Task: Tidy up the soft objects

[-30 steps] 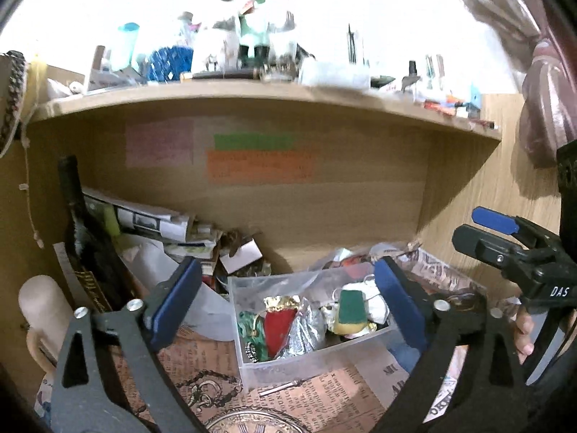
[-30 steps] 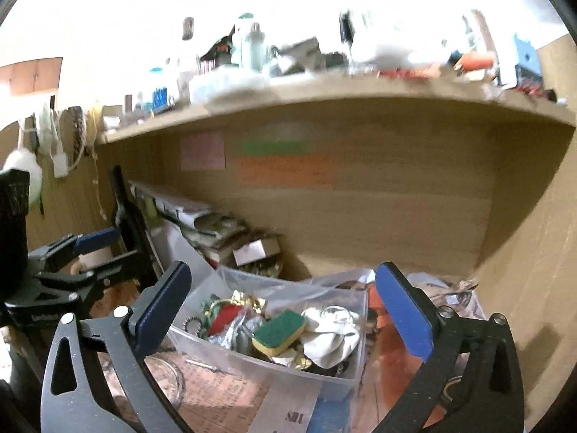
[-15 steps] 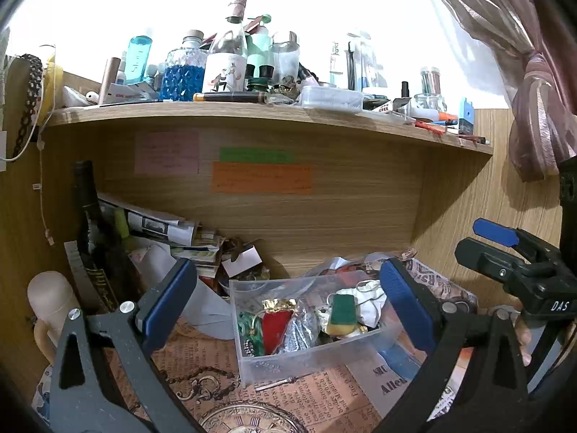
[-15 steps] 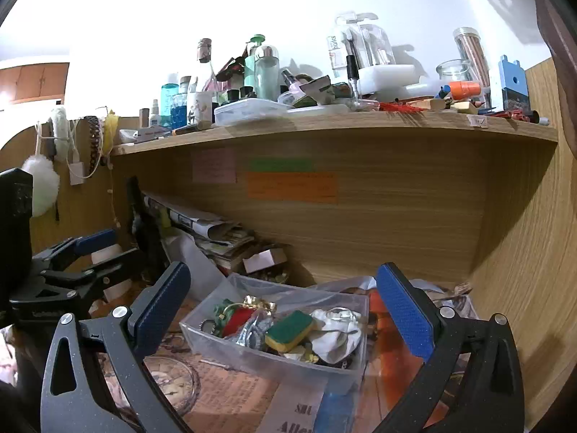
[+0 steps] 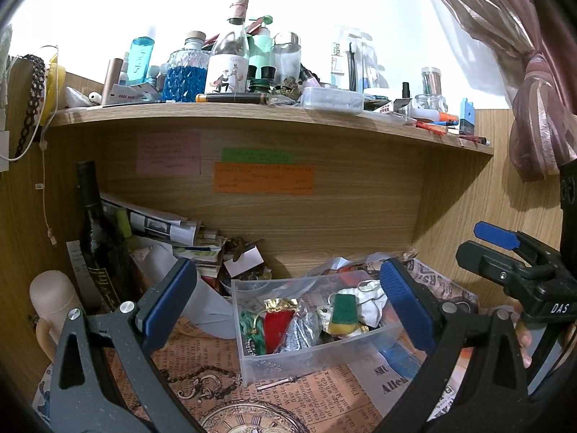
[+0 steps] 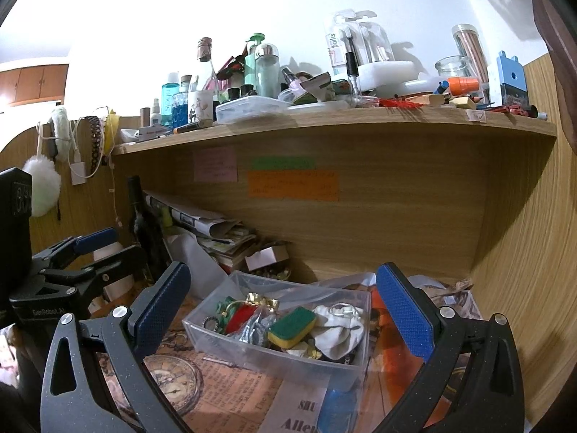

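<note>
You hold both tools wide apart and empty. Your left hand-held gripper (image 5: 288, 306) hovers low over the counter (image 5: 202, 361), which is covered in newsprint-patterned paper, and its 2 blue pads frame the clear plastic bin (image 5: 306, 353) just ahead. Your right hand-held gripper (image 6: 285, 306) is spread the same way, aimed at the same bin (image 6: 252, 350) from the right side, with nothing between its pads.

The soft objects sit inside the bin. A green-and-yellow sponge (image 6: 293, 326) lies tilted on top of the pile near the middle, touching a crumpled white cloth (image 6: 339, 328) on its right. In the left wrist view the sponge (image 5: 344, 312) stands nearly upright beside a red piece with gold trim (image 5: 277, 321) and a silvery wrapper (image 5: 301, 328) (what the wrapper holds is unclear).

Behind the bin, a stack of folded papers (image 5: 162, 223) leans against the wooden back panel next to a dark bottle (image 5: 93, 223). Pink, green and orange notes (image 5: 263, 176) are stuck on that panel. The shelf (image 5: 252, 112) above is crowded with bottles and jars. A white fluffy puff (image 6: 43, 184) hangs on the wall at far left in the right wrist view.
</note>
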Tool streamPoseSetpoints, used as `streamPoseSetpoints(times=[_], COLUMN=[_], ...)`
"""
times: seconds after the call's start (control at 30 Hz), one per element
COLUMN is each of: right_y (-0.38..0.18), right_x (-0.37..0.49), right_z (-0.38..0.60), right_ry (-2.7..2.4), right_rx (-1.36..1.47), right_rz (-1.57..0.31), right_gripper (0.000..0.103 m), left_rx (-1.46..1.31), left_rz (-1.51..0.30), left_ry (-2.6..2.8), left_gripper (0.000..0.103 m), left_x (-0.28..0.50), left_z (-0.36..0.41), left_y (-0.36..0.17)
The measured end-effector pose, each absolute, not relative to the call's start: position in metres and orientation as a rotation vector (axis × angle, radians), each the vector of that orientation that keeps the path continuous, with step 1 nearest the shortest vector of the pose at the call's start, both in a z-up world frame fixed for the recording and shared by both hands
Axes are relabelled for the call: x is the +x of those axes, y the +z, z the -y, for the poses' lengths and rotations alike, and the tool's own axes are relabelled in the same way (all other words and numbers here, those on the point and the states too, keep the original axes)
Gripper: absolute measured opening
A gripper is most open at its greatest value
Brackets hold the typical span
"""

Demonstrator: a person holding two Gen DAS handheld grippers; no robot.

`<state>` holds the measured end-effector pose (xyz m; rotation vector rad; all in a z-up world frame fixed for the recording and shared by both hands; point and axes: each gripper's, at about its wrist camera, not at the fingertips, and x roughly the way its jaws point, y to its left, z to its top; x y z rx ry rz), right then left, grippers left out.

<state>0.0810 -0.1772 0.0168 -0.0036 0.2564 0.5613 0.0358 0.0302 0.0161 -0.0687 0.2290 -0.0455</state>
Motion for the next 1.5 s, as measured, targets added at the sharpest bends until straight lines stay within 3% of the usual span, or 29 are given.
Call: streamPoseSetpoints(times=[1.5], right_y=[0.0137], right_x=[0.0842], right_z=[0.1787], right_ry=[0.556], right_rx=[0.006], right_rz=[-0.271], right_gripper=[0.103], left_rx=[-0.060], left_rz=[-0.238], left_ry=[-0.074], left_gripper=[0.103], left_x=[0.0388], left_z=[-0.0276], left_y=[0.0155])
